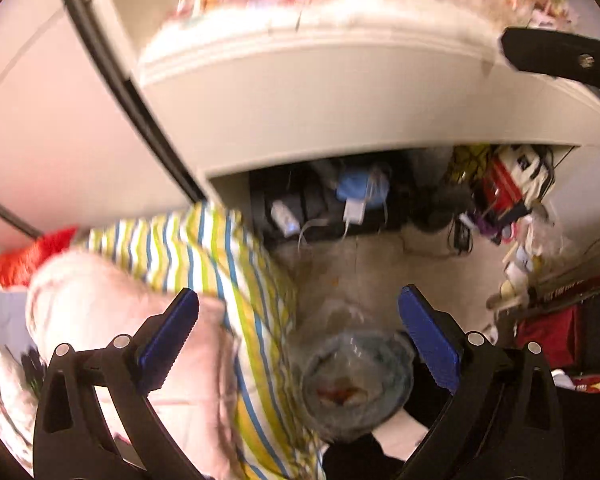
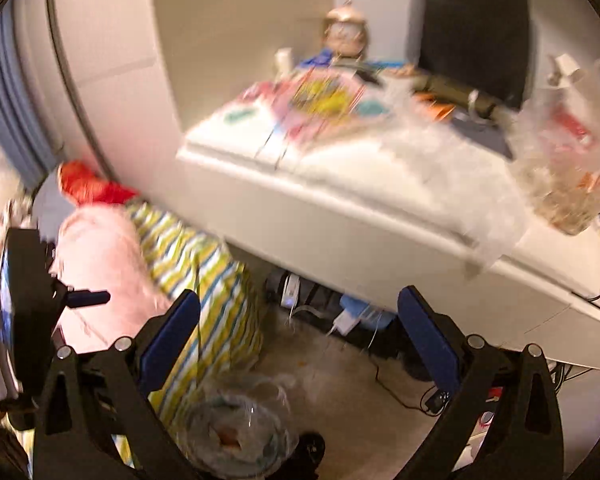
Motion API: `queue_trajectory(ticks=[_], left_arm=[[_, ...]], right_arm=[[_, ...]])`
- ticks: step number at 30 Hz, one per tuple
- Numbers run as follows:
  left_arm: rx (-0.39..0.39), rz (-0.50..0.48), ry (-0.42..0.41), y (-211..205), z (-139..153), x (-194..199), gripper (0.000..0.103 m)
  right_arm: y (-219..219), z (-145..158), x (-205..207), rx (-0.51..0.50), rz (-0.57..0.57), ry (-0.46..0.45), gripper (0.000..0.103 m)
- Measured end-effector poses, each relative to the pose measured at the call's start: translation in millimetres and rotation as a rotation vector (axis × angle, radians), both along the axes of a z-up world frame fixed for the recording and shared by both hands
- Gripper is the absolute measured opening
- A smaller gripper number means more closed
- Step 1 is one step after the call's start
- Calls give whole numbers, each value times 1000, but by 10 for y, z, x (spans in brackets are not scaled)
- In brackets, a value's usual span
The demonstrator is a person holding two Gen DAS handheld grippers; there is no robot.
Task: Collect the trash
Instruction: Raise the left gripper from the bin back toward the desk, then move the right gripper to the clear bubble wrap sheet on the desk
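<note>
Left wrist view: clear plastic container (image 1: 356, 384) on floor (image 1: 380, 264), light, crushable, slick; grip rim. Left claw (image 1: 298, 340) open, empty; right claw (image 2: 299, 338) likewise.

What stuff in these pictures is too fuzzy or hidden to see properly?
- Papers on the white desk: motion blur smears them in both views.
- Clear plastic bag on the floor: contents too blurred in the left wrist view.
- Clutter under the desk: shadowed by the desk.
- Other gripper: cut off at the edge.
</note>
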State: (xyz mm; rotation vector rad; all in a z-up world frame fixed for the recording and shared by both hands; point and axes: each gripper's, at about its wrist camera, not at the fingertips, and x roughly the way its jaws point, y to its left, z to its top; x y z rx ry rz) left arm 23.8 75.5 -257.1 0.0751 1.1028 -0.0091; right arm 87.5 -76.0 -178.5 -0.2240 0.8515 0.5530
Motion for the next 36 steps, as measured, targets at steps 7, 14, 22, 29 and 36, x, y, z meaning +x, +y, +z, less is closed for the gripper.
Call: queue_trajectory(ticks=[7,14,22,29,36], left_arm=[[-29,-8,-114,-153,694,280,97],[-27,-21,-170,-262,1000,470,97],[-11,-49,-189,-412,1104,763,97],[-32,-88,-196,-617,1155,1104,97],[-38,-125,-188,-865,1160,1517,97]], right_arm=[[-162,405,87,46,-47,-47,97],[-275,622,199,69,-61,-65,97],[-439,651,477,68,-115,-73,97],[-715,630,784,38,-177,-75,97],[-946,478,1164,2,-222,-45,97]])
